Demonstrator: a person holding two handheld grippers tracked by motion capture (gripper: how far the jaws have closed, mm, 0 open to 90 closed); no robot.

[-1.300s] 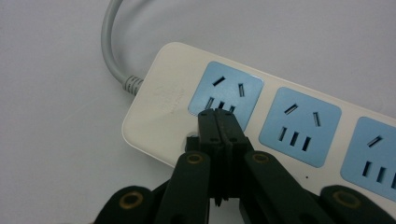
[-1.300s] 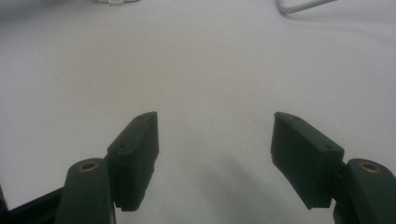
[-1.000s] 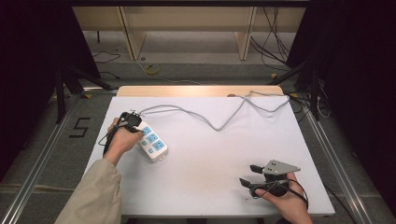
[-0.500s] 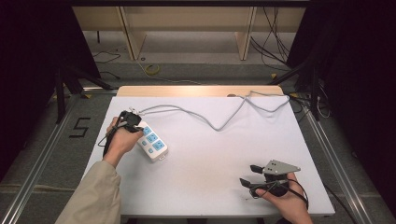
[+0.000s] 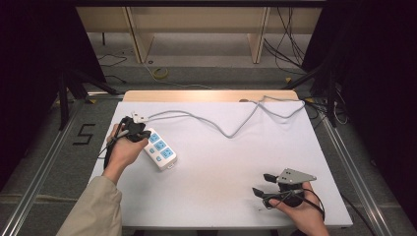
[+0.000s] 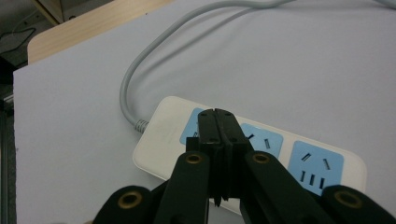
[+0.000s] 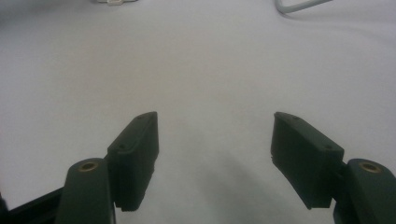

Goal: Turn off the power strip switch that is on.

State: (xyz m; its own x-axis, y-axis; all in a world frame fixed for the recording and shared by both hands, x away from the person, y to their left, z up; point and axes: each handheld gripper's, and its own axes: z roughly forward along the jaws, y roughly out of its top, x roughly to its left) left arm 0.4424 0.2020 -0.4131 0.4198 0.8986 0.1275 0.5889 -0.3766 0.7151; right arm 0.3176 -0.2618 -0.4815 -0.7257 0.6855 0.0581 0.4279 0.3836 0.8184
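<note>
White power strip (image 5: 159, 149) with sky-blue socket panels, pale grey cable (image 5: 221, 125), black gripper jaws, white tabletop (image 5: 226, 172).

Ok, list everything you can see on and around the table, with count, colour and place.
Power strip: one, white with three blue sockets, left part of the table.
Cord: one, grey, runs from the power strip across to the far right edge.
Plug: one, white, far left by the cord.
Table: one, white top with a wooden far edge.
Digit 5: one, black, floor at left.
Left gripper: black, jaws shut, empty, over the power strip.
Right gripper: black, jaws open, empty, near right.
</note>
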